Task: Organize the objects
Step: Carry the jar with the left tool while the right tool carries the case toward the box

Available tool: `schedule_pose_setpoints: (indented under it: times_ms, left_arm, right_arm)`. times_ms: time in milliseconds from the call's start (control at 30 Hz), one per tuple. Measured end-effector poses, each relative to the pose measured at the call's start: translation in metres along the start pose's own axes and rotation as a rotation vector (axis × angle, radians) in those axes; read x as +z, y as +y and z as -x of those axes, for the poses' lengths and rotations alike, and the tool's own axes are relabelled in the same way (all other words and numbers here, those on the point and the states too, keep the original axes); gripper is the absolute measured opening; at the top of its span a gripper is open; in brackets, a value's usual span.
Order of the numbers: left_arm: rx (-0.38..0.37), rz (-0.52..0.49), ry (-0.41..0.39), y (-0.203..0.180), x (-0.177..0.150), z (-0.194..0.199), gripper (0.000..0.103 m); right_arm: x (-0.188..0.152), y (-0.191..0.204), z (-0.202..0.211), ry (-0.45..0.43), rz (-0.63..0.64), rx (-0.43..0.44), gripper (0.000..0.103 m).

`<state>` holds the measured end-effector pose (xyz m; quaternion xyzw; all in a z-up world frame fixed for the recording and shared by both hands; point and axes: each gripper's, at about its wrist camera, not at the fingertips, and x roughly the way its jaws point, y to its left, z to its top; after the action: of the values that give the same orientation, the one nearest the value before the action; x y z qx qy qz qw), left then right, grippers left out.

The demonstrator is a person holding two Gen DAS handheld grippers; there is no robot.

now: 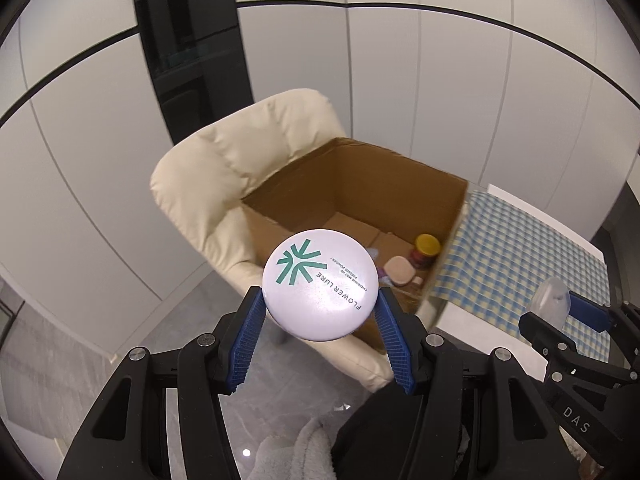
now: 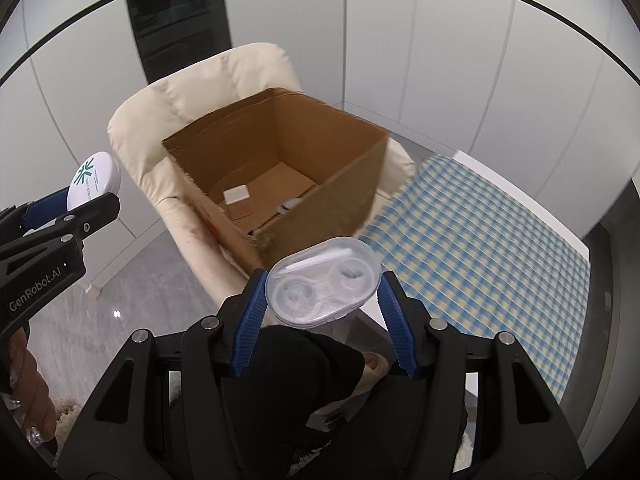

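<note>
My left gripper [image 1: 320, 300] is shut on a round white compact [image 1: 320, 284] with a green logo, held in the air in front of an open cardboard box [image 1: 360, 184]. The right gripper [image 2: 322, 286] is shut on a clear plastic oval case [image 2: 324, 280], just short of the box's near corner [image 2: 264, 240]. The box sits on a cream armchair [image 2: 168, 92]. Inside it lie a yellow-lidded jar [image 1: 426, 248], a pink-lidded case [image 1: 398, 270] and a white square [image 2: 236, 194]. Each gripper shows at the edge of the other's view: the right one [image 1: 560, 304] and the left one [image 2: 86, 196].
A table with a blue and yellow checked cloth [image 2: 480, 248] stands right of the box. Behind the chair are white wall panels and a dark glass cabinet [image 1: 192, 40]. Grey tiled floor [image 2: 132, 280] lies below left. Dark clothing and a fluffy slipper [image 1: 296, 448] show beneath the grippers.
</note>
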<state>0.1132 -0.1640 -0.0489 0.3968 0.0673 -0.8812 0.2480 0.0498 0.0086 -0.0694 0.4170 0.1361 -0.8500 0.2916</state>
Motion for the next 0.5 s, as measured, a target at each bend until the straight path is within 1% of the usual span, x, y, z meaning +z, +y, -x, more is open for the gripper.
schedule_pose_setpoints:
  times_ms: [200,333,500]
  left_arm:
    - [0.024,0.038,0.008,0.015,0.004,-0.007,0.057]
    - [0.018,0.046,0.011,0.017,0.005,-0.012,0.057]
    - [0.004,0.037,0.028,0.01,0.009,-0.022,0.057]
  right_arm:
    - [0.008,0.006,-0.003,-0.006,0.016,0.011,0.058]
    - [0.009,0.007,-0.006,0.0,0.018,0.009,0.058]
    - [0.012,0.006,-0.011,0.003,0.02,0.014,0.058]
